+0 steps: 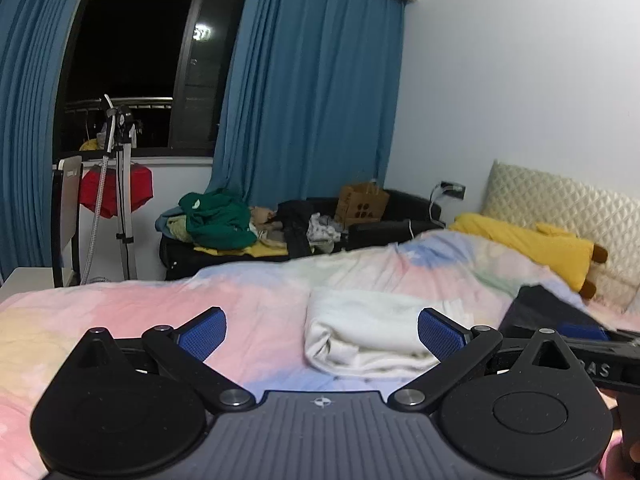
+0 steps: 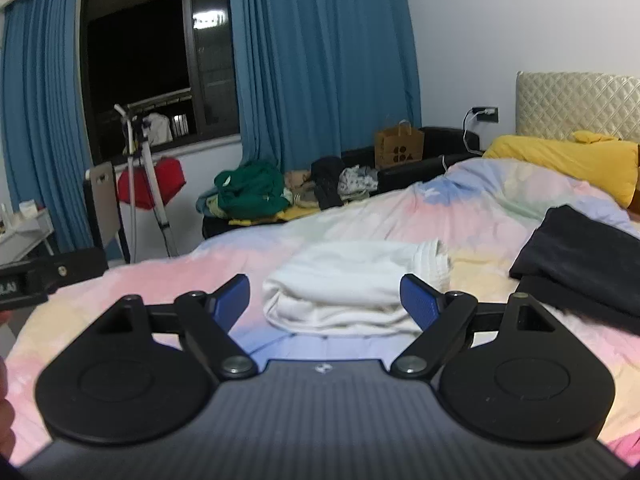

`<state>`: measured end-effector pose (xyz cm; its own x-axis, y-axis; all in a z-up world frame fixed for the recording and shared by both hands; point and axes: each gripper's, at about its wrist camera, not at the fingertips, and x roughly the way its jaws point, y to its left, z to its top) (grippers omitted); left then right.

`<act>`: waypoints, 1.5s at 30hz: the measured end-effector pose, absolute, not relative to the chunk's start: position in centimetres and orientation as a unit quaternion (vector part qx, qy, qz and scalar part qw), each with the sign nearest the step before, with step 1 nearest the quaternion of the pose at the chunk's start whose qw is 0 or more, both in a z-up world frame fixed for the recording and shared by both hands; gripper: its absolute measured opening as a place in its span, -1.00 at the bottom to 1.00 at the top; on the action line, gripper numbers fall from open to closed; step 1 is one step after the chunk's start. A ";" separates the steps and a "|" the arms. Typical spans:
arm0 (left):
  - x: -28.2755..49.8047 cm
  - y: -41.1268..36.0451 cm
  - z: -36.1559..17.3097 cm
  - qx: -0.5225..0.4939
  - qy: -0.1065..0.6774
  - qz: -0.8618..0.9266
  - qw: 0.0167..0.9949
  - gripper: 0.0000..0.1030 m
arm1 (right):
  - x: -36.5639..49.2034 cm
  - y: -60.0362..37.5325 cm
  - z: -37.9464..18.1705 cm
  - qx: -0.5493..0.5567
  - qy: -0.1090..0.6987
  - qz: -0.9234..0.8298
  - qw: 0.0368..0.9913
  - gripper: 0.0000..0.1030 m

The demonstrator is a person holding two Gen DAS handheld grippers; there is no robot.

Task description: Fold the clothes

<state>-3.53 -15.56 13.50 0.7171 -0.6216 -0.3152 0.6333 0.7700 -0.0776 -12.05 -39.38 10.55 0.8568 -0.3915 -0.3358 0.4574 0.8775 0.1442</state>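
1. Clothes come first: a folded white garment (image 1: 368, 332) lies on the bed (image 1: 248, 308), right in front of my two grippers.
2. My left gripper (image 1: 322, 334) has its blue fingers (image 1: 204, 332) spread wide, and nothing is between them. The white garment sits just past the right finger, not touching it.
3. My right gripper (image 2: 325, 300) is spread wide too, with empty fingers (image 2: 420, 300). In its view the white garment (image 2: 348, 284) lies beyond the gap between the fingers.
4. I can see part of the right gripper at the right edge of the left view, so the two are side by side.
5. A folded dark garment (image 2: 584, 256) lies on the bed to the right of the white one, a little apart from it.
6. The bed cover is soft pink, blue, yellow and green, with some wrinkles.
7. Farther up the bed a yellow plush toy (image 1: 536, 244) rests by the cream padded headboard (image 1: 560, 204).
8. Past the bed, a black couch (image 1: 400, 216) holds a messy pile of clothes (image 1: 216, 220), with a green one on top.
9. A brown paper bag (image 1: 362, 202) stands on that couch.
10. At the back are blue curtains (image 1: 312, 92) and a dark window (image 1: 132, 64), with something red (image 1: 116, 192) hanging on a stand (image 1: 124, 184) below it.
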 end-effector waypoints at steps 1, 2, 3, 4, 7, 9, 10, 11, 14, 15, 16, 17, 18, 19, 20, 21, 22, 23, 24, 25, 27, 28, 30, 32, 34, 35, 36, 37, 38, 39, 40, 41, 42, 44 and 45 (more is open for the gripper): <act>-3.6 -15.2 13.2 0.023 0.165 -0.338 0.926 0.99 | -11.9 -39.1 10.3 0.109 0.151 -0.223 0.957 0.62; -3.7 -14.9 12.8 0.028 0.167 -0.337 0.926 0.99 | -11.8 -38.8 10.0 0.109 0.152 -0.224 0.957 0.62; -3.7 -14.7 12.4 0.030 0.170 -0.336 0.926 0.99 | -11.7 -38.5 9.7 0.108 0.153 -0.224 0.956 0.62; -3.7 -14.5 12.0 0.032 0.172 -0.335 0.926 0.99 | -11.6 -38.1 9.4 0.107 0.155 -0.225 0.956 0.62; -3.6 -13.6 10.8 0.031 0.180 -0.335 0.924 0.99 | -11.3 -37.3 8.6 0.106 0.157 -0.228 0.955 0.62; -3.4 -12.9 10.0 0.030 0.185 -0.335 0.923 0.99 | -11.1 -36.8 8.2 0.103 0.157 -0.230 0.955 0.62; -3.3 -12.8 9.7 0.032 0.187 -0.334 0.923 0.99 | -11.0 -36.6 8.0 0.099 0.157 -0.232 0.955 0.62; -3.1 -12.9 9.5 0.033 0.191 -0.332 0.923 0.99 | -10.8 -36.4 7.8 0.096 0.158 -0.234 0.955 0.62; -2.8 -13.0 8.8 0.038 0.201 -0.324 0.924 0.99 | -10.5 -35.9 7.0 0.092 0.159 -0.235 0.955 0.62; -2.7 -13.0 8.6 0.041 0.204 -0.322 0.924 0.99 | -10.4 -35.8 6.6 0.089 0.160 -0.232 0.955 0.62; -2.7 -13.1 8.4 0.046 0.205 -0.320 0.924 0.99 | -10.2 -35.7 6.1 0.083 0.164 -0.235 0.954 0.62; -2.7 -13.1 8.3 0.050 0.205 -0.319 0.924 0.99 | -10.0 -35.6 5.6 0.076 0.168 -0.238 0.953 0.62; -2.8 -13.1 8.1 0.049 0.206 -0.322 0.923 0.99 | -9.9 -35.5 5.1 0.072 0.173 -0.244 0.951 0.62; -2.8 -13.0 8.0 0.047 0.206 -0.325 0.922 0.99 | -10.0 -35.6 4.9 0.076 0.172 -0.246 0.951 0.62; -2.8 -12.9 7.9 0.042 0.206 -0.328 0.921 0.99 | -10.3 -35.6 4.9 0.080 0.163 -0.244 0.953 0.62; -2.7 -12.8 7.8 0.039 0.206 -0.330 0.921 0.99 | -10.4 -35.7 4.8 0.086 0.158 -0.242 0.954 0.62; -2.7 -12.8 7.7 0.041 0.202 -0.328 0.922 0.99 | -10.6 -35.8 4.7 0.092 0.153 -0.239 0.955 0.62; -2.7 -12.9 7.7 0.049 0.200 -0.324 0.923 0.99 | -10.8 -35.9 4.6 0.099 0.148 -0.236 0.955 0.62; -2.7 -13.0 7.6 0.059 0.198 -0.319 0.925 0.99 | -10.8 -36.0 4.5 0.102 0.149 -0.237 0.954 0.62; -2.8 -13.1 7.6 0.059 0.197 -0.314 0.927 0.99 | -10.7 -36.0 4.4 0.101 0.150 -0.238 0.954 0.62; -2.7 -12.9 7.5 0.045 0.202 -0.315 0.926 0.99 | -10.4 -36.1 4.4 0.099 0.151 -0.240 0.954 0.62; -2.7 -12.8 7.5 0.042 0.203 -0.319 0.925 0.99 | -10.3 -36.0 4.3 0.097 0.153 -0.240 0.954 0.62; -2.7 -12.8 7.4 0.040 0.202 -0.324 0.923 0.99 | -10.2 -35.9 4.3 0.094 0.154 -0.244 0.953 0.62; -2.6 -12.9 7.4 0.044 0.199 -0.319 0.926 0.99 | -10.1 -35.7 4.2 0.092 0.155 -0.247 0.952 0.62; -2.7 -12.9 7.4 0.044 0.196 -0.319 0.926 0.99 | -10.1 -35.6 4.2 0.084 0.157 -0.248 0.952 0.62; -2.7 -12.8 7.4 0.043 0.195 -0.320 0.926 0.99 | -10.0 -35.5 4.2 0.082 0.158 -0.249 0.952 0.62; -2.8 -12.9 7.5 0.042 0.194 -0.321 0.926 0.99 | -10.0 -35.4 4.2 0.081 0.159 -0.249 0.952 0.62; -2.9 -12.8 7.5 0.040 0.193 -0.319 0.927 0.99 | -10.0 -35.5 4.2 0.082 0.158 -0.249 0.952 0.62; -2.9 -12.8 7.6 0.039 0.191 -0.318 0.928 0.99 | -10.0 -35.5 4.2 0.082 0.158 -0.249 0.952 0.62; -3.0 -12.8 7.6 0.040 0.189 -0.318 0.928 0.99 | -10.0 -35.5 4.2 0.083 0.159 -0.249 0.952 0.62; -3.1 -12.8 7.7 0.041 0.188 -0.318 0.928 0.99 | -10.0 -35.5 4.2 0.084 0.159 -0.250 0.951 0.62; -3.1 -12.8 7.7 0.041 0.188 -0.317 0.929 0.99 | -10.0 -35.6 4.2 0.084 0.160 -0.250 0.951 0.62; -3.1 -12.7 7.7 0.040 0.188 -0.316 0.929 0.99 | -9.9 -35.6 4.2 0.084 0.161 -0.251 0.951 0.62; -3.1 -12.6 7.8 0.037 0.189 -0.315 0.929 0.99 | -9.9 -35.7 4.2 0.084 0.160 -0.252 0.951 0.62; -3.1 -12.6 7.9 0.036 0.188 -0.316 0.929 0.99 | -9.9 -35.7 4.2 0.084 0.160 -0.253 0.950 0.62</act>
<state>-3.15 -12.57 7.89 0.7300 -0.5732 -0.3722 0.6000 0.7983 -0.0525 -9.91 -35.69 4.20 0.8205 -0.4542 -0.3471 0.5082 0.8576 0.0790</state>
